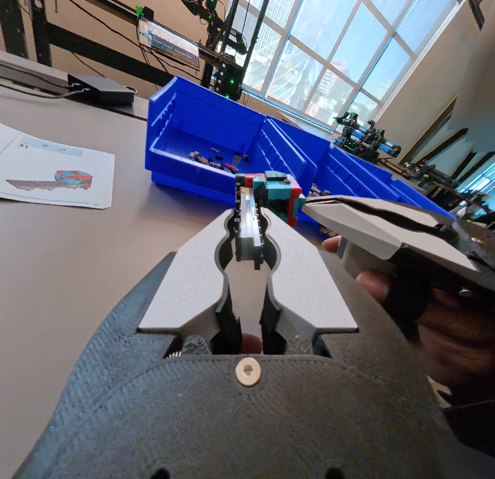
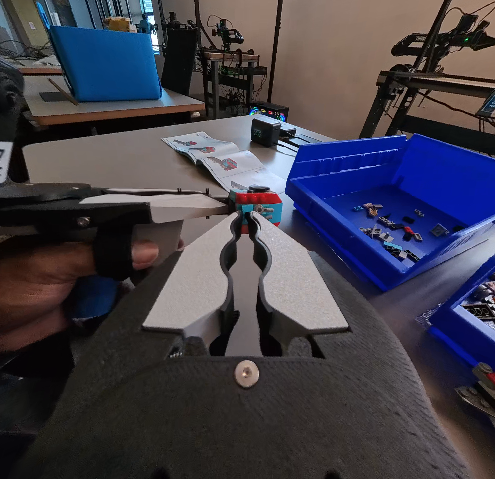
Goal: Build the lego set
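The left tongs (image 1: 247, 219) are clamped on the long grey plate (image 1: 247, 233) of the lego model (image 1: 270, 195), whose long axis runs straight out along their fingers, holding it in the air above the worktop (image 1: 80, 251). At the far end of that plate sits the teal-and-red cab block (image 2: 254, 209), and the right tongs (image 2: 244, 216) come in crosswise and are closed on a small teal part on its side. Judging by this, the press must go square across the plate's length. Just beyond and right of both tongs stands a blue bin (image 2: 348, 262) of loose lego pieces (image 2: 388, 233); beyond and left lies the open instruction booklet (image 2: 222, 158).
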`<state>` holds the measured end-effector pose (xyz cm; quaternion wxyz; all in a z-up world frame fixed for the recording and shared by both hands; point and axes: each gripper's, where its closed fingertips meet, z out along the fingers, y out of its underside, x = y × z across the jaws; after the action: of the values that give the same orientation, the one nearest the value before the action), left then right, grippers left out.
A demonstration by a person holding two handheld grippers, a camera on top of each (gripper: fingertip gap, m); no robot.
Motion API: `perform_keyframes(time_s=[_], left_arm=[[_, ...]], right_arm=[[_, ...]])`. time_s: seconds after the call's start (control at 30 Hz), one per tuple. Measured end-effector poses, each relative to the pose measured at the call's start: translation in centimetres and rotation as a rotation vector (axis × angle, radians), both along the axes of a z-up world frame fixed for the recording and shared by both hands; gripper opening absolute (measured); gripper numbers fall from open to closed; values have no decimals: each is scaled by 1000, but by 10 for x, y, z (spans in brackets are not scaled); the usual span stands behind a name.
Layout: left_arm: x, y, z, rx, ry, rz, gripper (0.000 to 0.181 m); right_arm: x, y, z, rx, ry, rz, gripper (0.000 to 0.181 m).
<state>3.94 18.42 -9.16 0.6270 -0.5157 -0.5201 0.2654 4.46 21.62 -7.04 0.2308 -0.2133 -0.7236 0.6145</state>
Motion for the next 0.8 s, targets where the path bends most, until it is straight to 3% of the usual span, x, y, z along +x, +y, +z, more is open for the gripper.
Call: perform_keyframes(time_s=[0.47,0.8], left_arm=[[2,1,5,-194,75,20,16],[1,-2,3,-216,61,29,15]], right_arm=[[3,3,-1,-25,-12,11,3],[4,6,1,-35,-4,24,4]])
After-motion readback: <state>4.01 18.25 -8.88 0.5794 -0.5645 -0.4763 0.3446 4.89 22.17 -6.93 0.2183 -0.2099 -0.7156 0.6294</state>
